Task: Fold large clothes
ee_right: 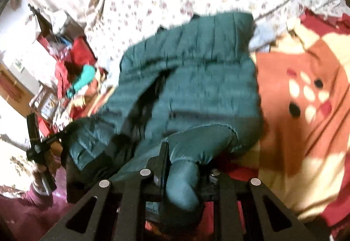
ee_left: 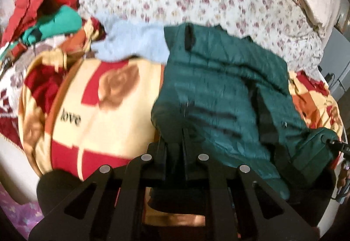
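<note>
Green quilted jacket (ee_left: pixel 218 79) pinched by left tongs (ee_left: pixel 182 131) and right tongs (ee_right: pixel 181 166); blanket (ee_left: pixel 113 96) reads "love"

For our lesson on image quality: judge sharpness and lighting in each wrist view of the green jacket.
Left wrist view: motion blur softens the green jacket, while the left gripper stays sharp. Right wrist view: heavier smear, window side at left blown out, patchy sunlight on the blanket; fisheye bending in both.

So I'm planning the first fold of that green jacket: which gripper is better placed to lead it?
Probably the right gripper: a thick fold of the green puffer jacket already sits between its fingers. The left gripper has its fingers nearly together at the jacket's edge; whether it holds cloth is unclear.
</note>
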The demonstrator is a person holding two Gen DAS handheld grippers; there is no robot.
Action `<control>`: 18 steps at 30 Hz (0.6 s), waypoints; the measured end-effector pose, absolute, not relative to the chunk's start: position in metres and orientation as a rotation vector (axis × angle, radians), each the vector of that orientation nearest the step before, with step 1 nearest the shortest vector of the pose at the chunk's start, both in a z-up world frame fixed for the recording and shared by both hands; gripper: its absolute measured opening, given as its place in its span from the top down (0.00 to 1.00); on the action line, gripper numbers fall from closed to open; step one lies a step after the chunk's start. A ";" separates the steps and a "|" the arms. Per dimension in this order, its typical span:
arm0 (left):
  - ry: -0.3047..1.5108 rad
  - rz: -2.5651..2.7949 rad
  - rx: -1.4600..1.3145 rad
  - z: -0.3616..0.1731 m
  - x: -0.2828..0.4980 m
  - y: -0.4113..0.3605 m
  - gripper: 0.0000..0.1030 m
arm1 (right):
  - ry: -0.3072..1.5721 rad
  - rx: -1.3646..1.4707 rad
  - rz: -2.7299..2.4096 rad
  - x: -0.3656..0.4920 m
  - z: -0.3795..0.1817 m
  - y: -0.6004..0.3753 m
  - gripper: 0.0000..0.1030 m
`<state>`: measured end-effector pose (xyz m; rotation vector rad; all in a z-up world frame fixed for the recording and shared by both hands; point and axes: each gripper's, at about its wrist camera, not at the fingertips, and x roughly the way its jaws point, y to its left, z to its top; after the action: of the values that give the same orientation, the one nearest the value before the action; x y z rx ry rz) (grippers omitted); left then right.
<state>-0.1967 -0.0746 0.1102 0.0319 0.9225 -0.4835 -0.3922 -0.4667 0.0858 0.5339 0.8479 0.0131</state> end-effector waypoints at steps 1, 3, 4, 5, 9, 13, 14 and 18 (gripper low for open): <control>0.913 -0.475 0.029 0.115 -0.192 -0.077 0.90 | 0.823 0.536 0.007 -0.388 0.092 -0.472 0.83; 0.898 -0.461 0.017 0.122 -0.184 -0.080 0.90 | 0.797 0.532 -0.007 -0.383 0.100 -0.478 0.83; 0.890 -0.460 0.014 0.125 -0.182 -0.081 0.90 | 0.786 0.533 -0.012 -0.378 0.103 -0.480 0.83; 0.873 -0.456 0.014 0.129 -0.178 -0.083 0.90 | 0.777 0.532 -0.016 -0.373 0.106 -0.483 0.83; 0.834 -0.443 0.015 0.142 -0.164 -0.092 0.90 | 0.753 0.525 -0.037 -0.361 0.115 -0.496 0.83; 0.814 -0.432 0.003 0.150 -0.148 -0.101 0.90 | 0.729 0.539 -0.057 -0.350 0.119 -0.509 0.83; 0.807 -0.432 -0.003 0.152 -0.144 -0.104 0.90 | 0.724 0.540 -0.059 -0.347 0.120 -0.511 0.83; 0.783 -0.423 -0.011 0.160 -0.131 -0.113 0.90 | 0.717 0.524 -0.072 -0.335 0.125 -0.519 0.83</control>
<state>-0.1308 -0.1131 0.1596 -0.0111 0.7832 -0.4232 -0.3345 -0.5186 0.1251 0.5245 0.7174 -0.0723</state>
